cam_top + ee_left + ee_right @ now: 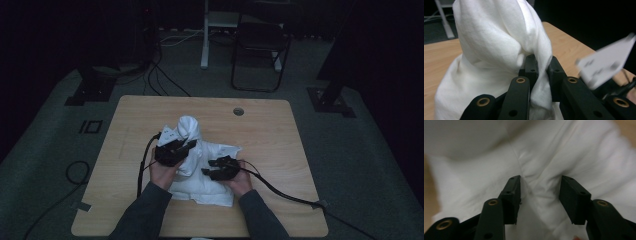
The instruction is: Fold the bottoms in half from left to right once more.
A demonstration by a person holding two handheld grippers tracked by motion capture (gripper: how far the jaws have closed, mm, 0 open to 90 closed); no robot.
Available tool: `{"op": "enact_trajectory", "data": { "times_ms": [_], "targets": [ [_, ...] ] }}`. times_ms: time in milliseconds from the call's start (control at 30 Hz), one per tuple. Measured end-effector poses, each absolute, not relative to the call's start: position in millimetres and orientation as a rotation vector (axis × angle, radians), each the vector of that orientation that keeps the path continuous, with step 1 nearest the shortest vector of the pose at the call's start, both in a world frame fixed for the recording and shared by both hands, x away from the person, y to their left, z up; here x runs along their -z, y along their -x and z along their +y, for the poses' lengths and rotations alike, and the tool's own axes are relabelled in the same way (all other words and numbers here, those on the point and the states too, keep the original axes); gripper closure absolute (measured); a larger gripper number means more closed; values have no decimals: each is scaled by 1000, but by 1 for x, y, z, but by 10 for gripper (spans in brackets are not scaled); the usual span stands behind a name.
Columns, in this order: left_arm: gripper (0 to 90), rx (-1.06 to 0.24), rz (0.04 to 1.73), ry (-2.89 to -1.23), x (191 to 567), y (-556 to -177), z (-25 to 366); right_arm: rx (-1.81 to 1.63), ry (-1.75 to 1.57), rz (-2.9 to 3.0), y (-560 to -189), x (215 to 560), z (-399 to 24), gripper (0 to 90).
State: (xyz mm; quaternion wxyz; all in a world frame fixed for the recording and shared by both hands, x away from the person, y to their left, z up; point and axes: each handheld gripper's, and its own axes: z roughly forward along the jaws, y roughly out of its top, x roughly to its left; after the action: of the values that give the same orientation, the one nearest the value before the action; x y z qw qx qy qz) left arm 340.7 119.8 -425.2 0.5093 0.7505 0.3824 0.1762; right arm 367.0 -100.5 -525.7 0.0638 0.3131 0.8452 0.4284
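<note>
I am working on a big white soft cloth [205,175] that is lying in a heap in the middle of the light wooden table [280,150]. My left gripper [176,148] is pinching a fold of the cloth, and in the left gripper view I am seeing that fold squeezed tight between the two black jaws [541,72]. That pinched part is standing up from the heap like a white bump [189,129]. My right gripper [210,171] is hanging over the lower, flatter part of the cloth. Its jaws are standing apart in the right gripper view [540,192], with wrinkly cloth between them, and they are not squeezing it yet.

I am thinking the job is only just getting going. One side is being held up. The rest of the cloth is lying bunched and crumpled, and no neat fold is showing anywhere. What is left, I am guessing, is closing the right gripper on the cloth, pulling it out smooth and then laying it tidy on the table.
</note>
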Motion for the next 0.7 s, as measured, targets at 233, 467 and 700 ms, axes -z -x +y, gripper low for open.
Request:
{"op": "enact_trajectory", "data": {
  "times_ms": [233, 467, 700],
  "targets": [
    [821, -376, 881, -1878, 446, -334, 90, -1298, -1098, 2372, -362, 507, -173, 478],
    [819, -254, 866, -1991, 504, -323, 51, -1358, -1107, 2280, -349, 489, -202, 440],
    [817, -247, 874, -2035, 526, -321, 40, -1476, -1052, 2248, -344, 469, -190, 388]
  ]
}}
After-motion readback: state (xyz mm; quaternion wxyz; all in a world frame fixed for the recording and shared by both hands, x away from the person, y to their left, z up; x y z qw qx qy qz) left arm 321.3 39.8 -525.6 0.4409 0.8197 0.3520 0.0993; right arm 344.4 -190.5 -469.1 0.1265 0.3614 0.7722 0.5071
